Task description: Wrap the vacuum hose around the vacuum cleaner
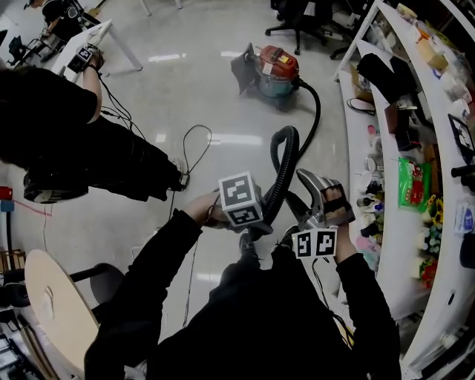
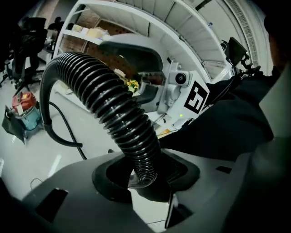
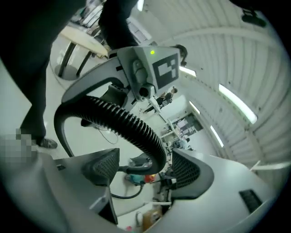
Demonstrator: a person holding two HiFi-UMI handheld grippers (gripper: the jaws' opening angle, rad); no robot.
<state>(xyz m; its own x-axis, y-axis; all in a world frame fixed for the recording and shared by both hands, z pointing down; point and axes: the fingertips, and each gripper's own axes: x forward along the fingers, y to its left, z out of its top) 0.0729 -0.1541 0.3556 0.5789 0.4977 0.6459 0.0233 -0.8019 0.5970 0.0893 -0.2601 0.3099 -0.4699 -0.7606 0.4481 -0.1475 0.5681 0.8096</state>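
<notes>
The red and teal vacuum cleaner (image 1: 276,70) stands on the floor ahead of me. Its black ribbed hose (image 1: 284,159) loops from the canister along the floor, rises in an arch and comes down to my hands. My left gripper (image 1: 260,227) is shut on the hose near its end, and in the left gripper view the hose (image 2: 109,104) rises from between the pads of that gripper (image 2: 145,175). My right gripper (image 1: 320,194) is just right of the hose. In its own view the right gripper (image 3: 145,166) stands open, with the hose (image 3: 122,120) passing between the pads without touching them.
A person in black (image 1: 67,141) sits at the left beside a thin cable (image 1: 194,148) on the floor. A long white shelf (image 1: 438,245) crowded with items runs down the right side. A round wooden seat (image 1: 52,304) is at lower left, an office chair (image 1: 297,22) beyond the vacuum.
</notes>
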